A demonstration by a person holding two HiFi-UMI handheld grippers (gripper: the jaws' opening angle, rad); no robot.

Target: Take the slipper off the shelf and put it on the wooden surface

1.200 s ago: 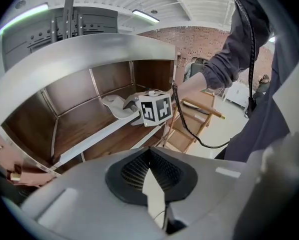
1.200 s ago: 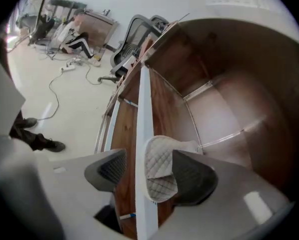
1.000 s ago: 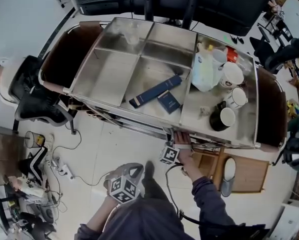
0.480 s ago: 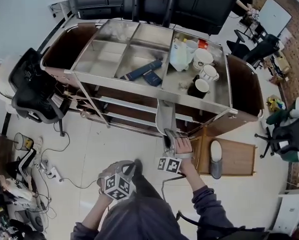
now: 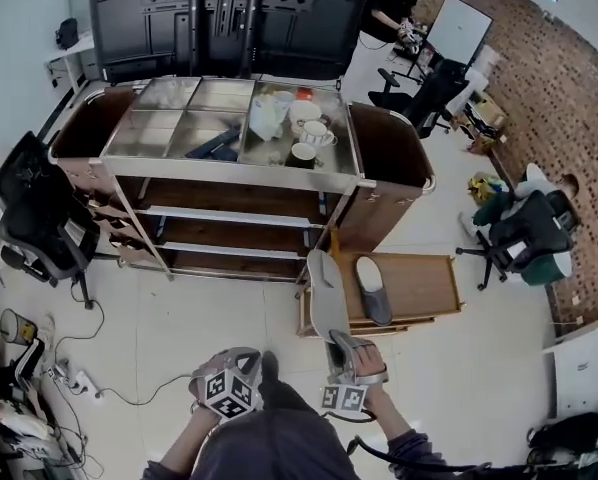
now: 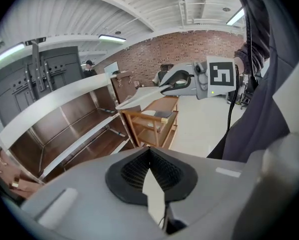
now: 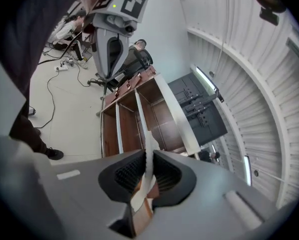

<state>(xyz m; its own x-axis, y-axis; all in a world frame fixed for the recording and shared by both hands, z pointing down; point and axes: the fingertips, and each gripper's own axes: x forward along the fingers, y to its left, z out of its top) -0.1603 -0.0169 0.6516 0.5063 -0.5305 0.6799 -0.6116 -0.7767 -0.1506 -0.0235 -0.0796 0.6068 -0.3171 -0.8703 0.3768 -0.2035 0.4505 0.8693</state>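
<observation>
Slipper hangs clamped by its edge in right gripper, at 9 o'clock of wooden surface, where second slipper lies. Best carry toward 2 o'clock, set flat on bare wood. Left gripper jaws together, empty.

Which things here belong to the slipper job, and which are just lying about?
In the job:
slipper, clamped in the right gripper
shelf unit
wooden surface

Lying about:
second slipper, on the wooden surface
mugs and blue books on the unit's top
office chairs
left gripper, shut, empty
</observation>
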